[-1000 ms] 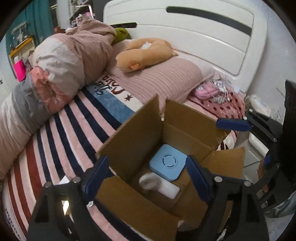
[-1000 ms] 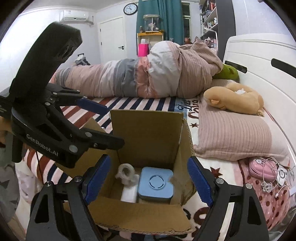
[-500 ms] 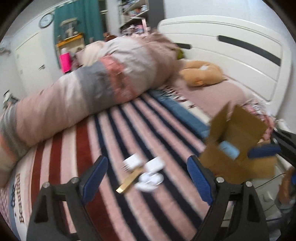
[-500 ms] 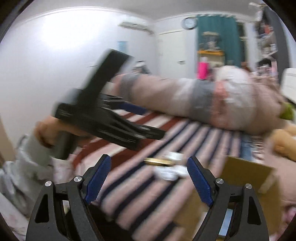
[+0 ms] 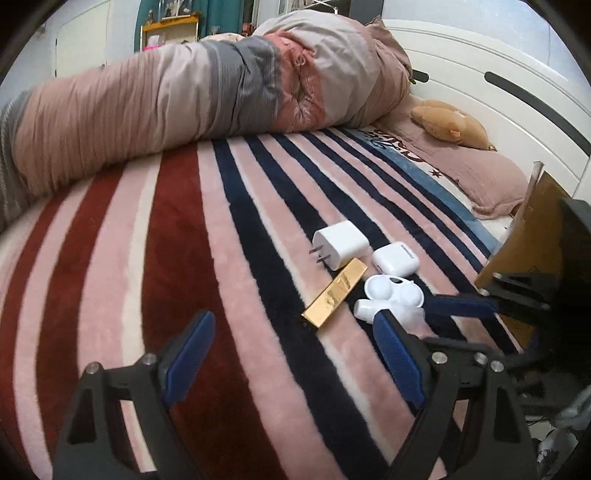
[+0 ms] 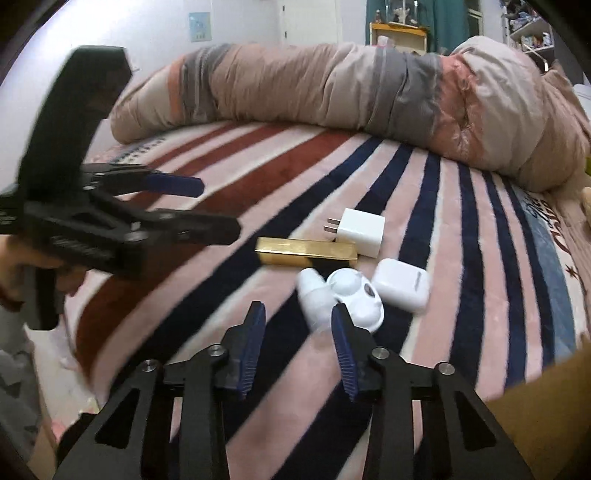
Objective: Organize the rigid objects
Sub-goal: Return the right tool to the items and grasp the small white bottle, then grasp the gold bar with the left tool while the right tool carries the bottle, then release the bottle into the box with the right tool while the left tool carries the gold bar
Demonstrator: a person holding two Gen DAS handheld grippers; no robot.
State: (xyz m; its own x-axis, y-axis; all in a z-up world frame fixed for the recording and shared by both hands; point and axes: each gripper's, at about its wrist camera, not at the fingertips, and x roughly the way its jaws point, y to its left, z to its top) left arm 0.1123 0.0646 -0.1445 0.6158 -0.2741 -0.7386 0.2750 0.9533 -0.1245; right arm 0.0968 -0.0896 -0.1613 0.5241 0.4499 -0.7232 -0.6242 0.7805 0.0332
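1. A second ago both grippers hung over the box (image 5: 532,236); now they face the blanket (image 5: 184,229).
2. Beside the box lie a charger (image 6: 362,230), gold bar (image 6: 306,252), case (image 6: 400,290) and white gadget (image 6: 345,297), all touching or nearly so.
3. Left gripper (image 5: 291,360) is spread, empty; right gripper (image 6: 297,345) likewise, nearest the gadget.
4. Next pick looks imminent.

A rolled duvet (image 5: 207,85) lies across the striped blanket (image 5: 184,258) from 9 to 1 o'clock. At 2 o'clock a plush toy (image 5: 448,123) rests on a pink pillow (image 5: 480,173), against the white headboard (image 5: 498,92). Teal curtains (image 6: 458,16) hang at 12 o'clock.
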